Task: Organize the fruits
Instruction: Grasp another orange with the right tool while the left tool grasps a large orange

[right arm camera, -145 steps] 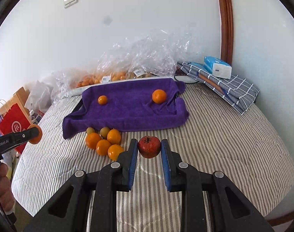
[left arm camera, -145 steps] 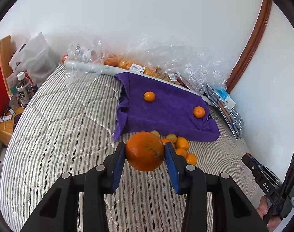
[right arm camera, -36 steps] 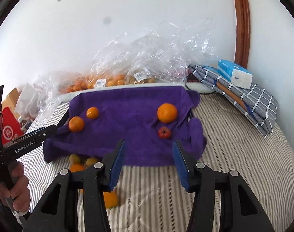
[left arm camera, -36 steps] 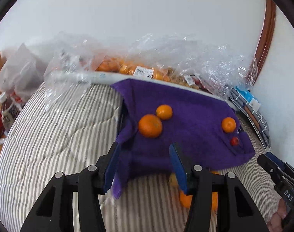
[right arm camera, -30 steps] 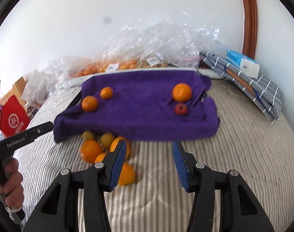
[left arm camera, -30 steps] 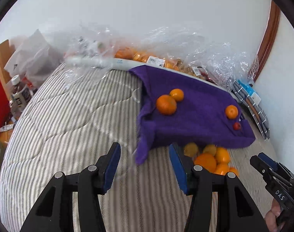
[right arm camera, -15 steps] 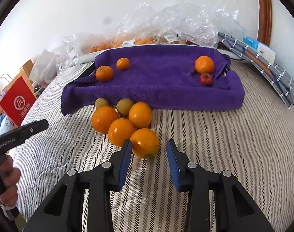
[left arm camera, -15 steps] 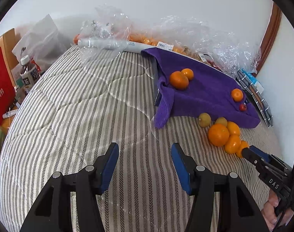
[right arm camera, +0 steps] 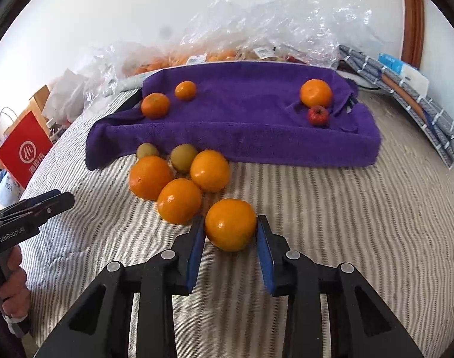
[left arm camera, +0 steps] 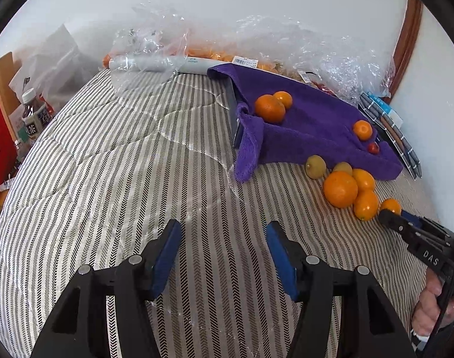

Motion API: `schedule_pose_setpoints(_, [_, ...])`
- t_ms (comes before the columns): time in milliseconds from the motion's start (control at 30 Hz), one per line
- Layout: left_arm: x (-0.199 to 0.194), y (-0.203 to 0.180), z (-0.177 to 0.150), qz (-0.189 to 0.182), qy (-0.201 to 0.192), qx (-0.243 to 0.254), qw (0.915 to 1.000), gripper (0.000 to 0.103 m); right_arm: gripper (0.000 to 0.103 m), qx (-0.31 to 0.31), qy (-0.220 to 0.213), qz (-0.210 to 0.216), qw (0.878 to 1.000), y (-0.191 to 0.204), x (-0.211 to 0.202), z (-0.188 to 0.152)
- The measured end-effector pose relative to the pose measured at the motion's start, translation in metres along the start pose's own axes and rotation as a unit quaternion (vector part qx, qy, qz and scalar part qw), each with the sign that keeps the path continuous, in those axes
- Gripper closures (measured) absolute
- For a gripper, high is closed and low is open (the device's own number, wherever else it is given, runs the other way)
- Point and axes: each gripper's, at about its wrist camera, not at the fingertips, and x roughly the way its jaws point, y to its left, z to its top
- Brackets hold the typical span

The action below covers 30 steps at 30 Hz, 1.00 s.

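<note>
A plain white wall (right arm camera: pixel 113 15) is closing off the far side from ten to one o'clock, and a curved brown wooden trim (left arm camera: pixel 405 38) is running up it at about two o'clock. A bed with a striped quilted cover (left arm camera: pixel 107 155) is filling the lower half of both views, taking soft daylight that is laying only faint shadows. Crumpled clear plastic bags (right arm camera: pixel 271 21) are piling along the wall at twelve o'clock, a folded plaid cloth (right arm camera: pixel 420 110) is lying at three o'clock, and a red paper bag (right arm camera: pixel 24 146) is standing off the bed edge at nine o'clock.
</note>
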Motion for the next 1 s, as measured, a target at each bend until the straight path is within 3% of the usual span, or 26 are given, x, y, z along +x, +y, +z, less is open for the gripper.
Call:
schedule_pose_setpoints(167, [0.001,-0.003,0.003,-0.018,0.009,-0.011,0.9997,0.043,0.069,0.004,-0.014,-0.043,0.999,-0.023,-0.012,-0.004])
schedule_pose_setpoints(267, [0.005,-0.017,0.006,-0.057,0.02,0.002,0.9982,0.044,0.069,0.011,-0.023,-0.059,0.998,-0.041,-0.019,-0.005])
schedule_pose_setpoints(400, [0.01,-0.048,0.012,-0.067,0.016,0.033,0.9971,0.044,0.069,0.014,-0.033,-0.074,0.997,-0.059,-0.024,-0.006])
schedule_pose_setpoints(600, [0.025,-0.086,0.024,-0.076,0.022,0.054,0.9954,0.044,0.069,0.039,-0.03,-0.049,0.998,-0.074,-0.023,-0.007])
schedule_pose_setpoints(900, [0.049,-0.105,0.032,-0.082,0.032,0.035,0.9955,0.044,0.069,0.057,-0.034,-0.01,0.998,-0.079,-0.022,-0.009])
schedule_pose_setpoints(967, [0.049,-0.108,0.03,-0.068,0.022,0.043,0.9965,0.05,0.069,0.067,-0.035,-0.001,0.997,-0.083,-0.022,-0.009])
schedule_pose_setpoints(1000, [0.049,-0.109,0.029,-0.065,0.019,0.047,0.9966,0.057,0.069,0.07,-0.034,0.002,0.997,-0.084,-0.021,-0.008])
